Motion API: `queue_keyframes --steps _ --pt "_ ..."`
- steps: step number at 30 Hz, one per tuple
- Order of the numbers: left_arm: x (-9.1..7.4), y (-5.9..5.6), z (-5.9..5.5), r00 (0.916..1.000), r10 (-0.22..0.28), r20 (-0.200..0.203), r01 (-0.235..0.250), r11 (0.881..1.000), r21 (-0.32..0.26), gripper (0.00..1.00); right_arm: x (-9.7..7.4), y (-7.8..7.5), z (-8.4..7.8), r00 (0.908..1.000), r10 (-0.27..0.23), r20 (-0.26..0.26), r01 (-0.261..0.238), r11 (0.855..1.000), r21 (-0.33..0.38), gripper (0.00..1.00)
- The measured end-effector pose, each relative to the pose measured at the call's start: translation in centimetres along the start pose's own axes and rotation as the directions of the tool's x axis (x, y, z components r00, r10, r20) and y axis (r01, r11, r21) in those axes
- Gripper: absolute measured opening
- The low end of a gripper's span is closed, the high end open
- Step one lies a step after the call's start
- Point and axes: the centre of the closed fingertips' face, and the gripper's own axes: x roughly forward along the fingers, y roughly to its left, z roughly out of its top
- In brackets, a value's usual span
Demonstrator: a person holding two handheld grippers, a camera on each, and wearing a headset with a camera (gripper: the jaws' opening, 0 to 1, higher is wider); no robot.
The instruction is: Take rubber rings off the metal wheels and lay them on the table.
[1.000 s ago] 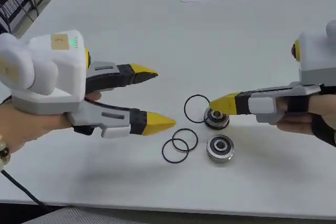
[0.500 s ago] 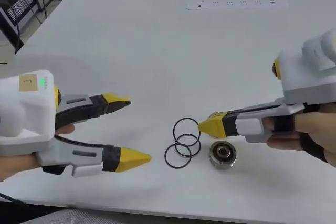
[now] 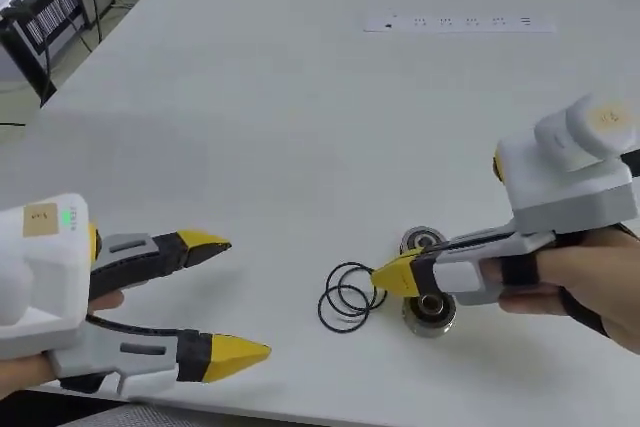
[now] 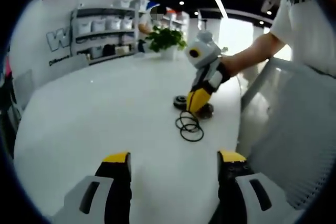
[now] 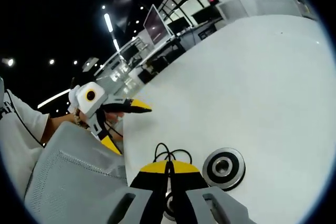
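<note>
Since a second ago the loose rubber ring that lay by itself beside a wheel had ended up with the other two, so all three rubber rings (image 3: 350, 294) sat overlapping in one little pile on the white table (image 3: 300, 127), and the left gripper (image 3: 245, 297) had backed off from them, no longer right beside the pile. That left gripper was wide open, both yellow tips spread with nothing between them, and from its own view the pile (image 4: 190, 127) lay well ahead of its jaws. The right gripper (image 3: 385, 274) had its jaws pressed together, tips touching, and pointed at the rings, which lay just off its tips on the side toward the left gripper. Honestly couldn't tell whether a thin ring was caught in the tips or not. Two metal wheels flanked its jaws: the far wheel (image 3: 422, 240) just beyond them and the near wheel (image 3: 430, 314) just on the person's side, partly under the jaw. In the right gripper view one wheel (image 5: 224, 167) sat flat on the table just to the right of the shut tips (image 5: 168, 167), with the rings (image 5: 170, 153) right in front of them and the left gripper further out past the pile. A white power strip (image 3: 455, 22) lay well beyond both grippers.
</note>
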Motion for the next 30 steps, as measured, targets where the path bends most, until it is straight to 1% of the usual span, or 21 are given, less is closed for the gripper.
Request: queue_keyframes --steps 3,7,11,16,20,22,25,28,30 --pt "-0.18 0.09 0.07 0.9997 0.011 0.021 -0.01 1.0 -0.029 0.67 0.16 0.03 -0.02 1.0 0.001 -0.001 -0.001 1.0 0.006 0.0" --pt "-0.29 0.12 -0.1 0.9996 0.018 0.02 -0.017 0.999 -0.033 0.67 0.28 -0.3 -0.38 0.9995 -0.024 -0.021 0.024 1.0 -0.009 0.0" --pt "-0.36 0.15 -0.08 0.9994 0.024 0.025 -0.022 0.999 -0.045 0.65 0.35 -0.35 -0.38 0.9995 -0.024 -0.021 0.024 1.0 -0.003 0.0" --pt "-0.38 0.24 0.06 0.9989 0.027 0.037 -0.025 0.998 -0.057 0.65 0.54 -0.26 -0.36 0.9992 -0.032 -0.022 0.032 0.999 -0.027 0.0" --pt "-0.42 0.3 0.24 0.9986 0.027 0.045 -0.024 0.998 -0.064 0.64 0.59 -0.31 -0.3 0.9984 -0.047 -0.029 0.046 0.997 -0.058 0.0" --pt "-0.46 0.39 0.36 0.9983 0.031 0.05 -0.028 0.997 -0.065 0.64 0.58 -0.44 -0.33 0.9975 -0.06 -0.037 0.057 0.995 -0.076 0.03" --pt "-0.54 0.45 0.53 0.9977 0.035 0.058 -0.031 0.997 -0.069 0.64 0.49 -0.39 -0.22 0.9968 -0.068 -0.042 0.063 0.992 -0.108 0.04" --pt "-0.59 0.45 0.5 0.9978 0.036 0.056 -0.032 0.997 -0.071 0.64 0.29 -0.35 -0.16 0.9955 -0.081 -0.048 0.073 0.987 -0.141 0.06" --pt "-0.63 0.48 0.46 0.9979 0.037 0.053 -0.033 0.997 -0.067 0.64 0.07 -0.69 -0.08 0.9942 -0.094 -0.053 0.084 0.983 -0.162 0.06"
